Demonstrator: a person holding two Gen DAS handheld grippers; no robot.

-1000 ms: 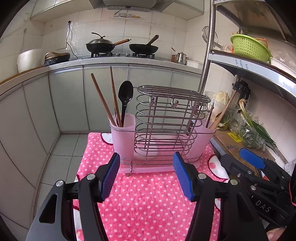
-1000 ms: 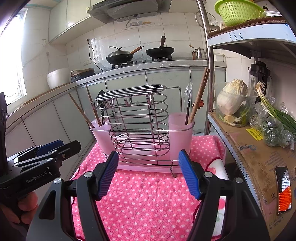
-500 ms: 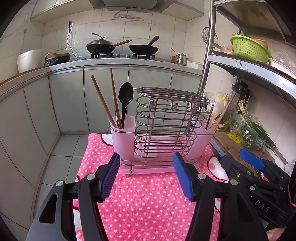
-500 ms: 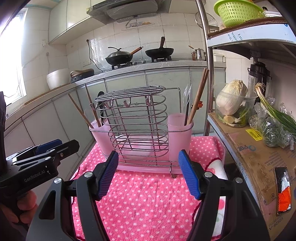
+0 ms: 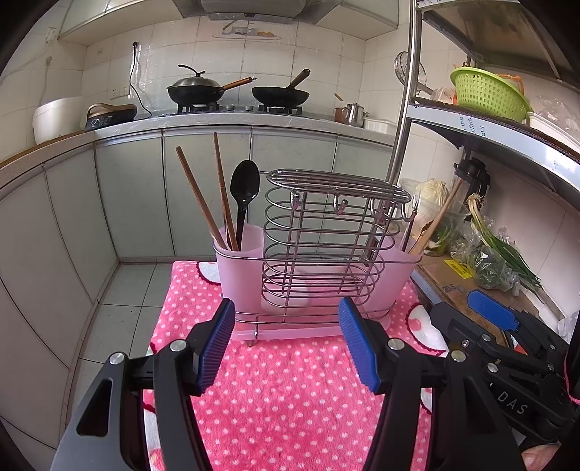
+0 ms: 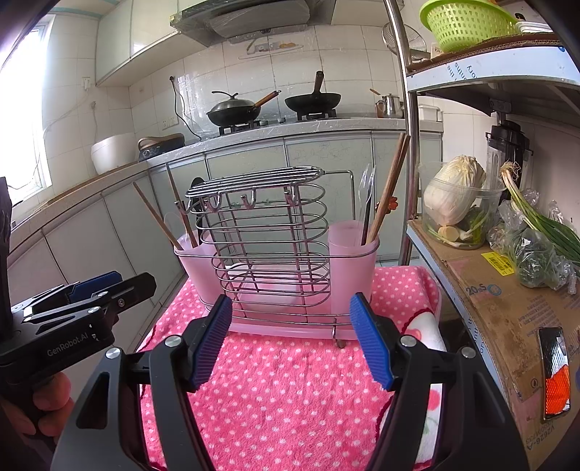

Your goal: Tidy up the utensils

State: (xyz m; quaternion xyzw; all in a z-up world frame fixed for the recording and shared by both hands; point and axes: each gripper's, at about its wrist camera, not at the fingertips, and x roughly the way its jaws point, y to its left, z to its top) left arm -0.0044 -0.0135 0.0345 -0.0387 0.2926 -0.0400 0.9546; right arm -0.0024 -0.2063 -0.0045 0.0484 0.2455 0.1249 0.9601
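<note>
A wire utensil rack [image 5: 326,250] with a pink plastic cup at each end stands on a pink dotted towel [image 5: 290,391]. The left cup [image 5: 241,261] holds two wooden chopsticks [image 5: 203,203] and a black spoon [image 5: 244,192]. The right cup [image 6: 351,253] holds wooden chopsticks [image 6: 389,192] and a clear spoon [image 6: 368,195]. My left gripper [image 5: 286,344] is open and empty, just short of the rack. My right gripper [image 6: 290,337] is open and empty, also just short of the rack [image 6: 268,246].
A metal shelf [image 6: 489,72] with a green basket [image 6: 467,21] stands on the right. A cardboard box [image 6: 489,297] bearing cabbage and green onions sits below it. Counter with two woks [image 5: 210,90] runs behind. Tiled floor lies left of the towel.
Both grippers have drawn back slightly from the rack, which looks a little smaller and higher in both views. Nothing was gripped or released.
</note>
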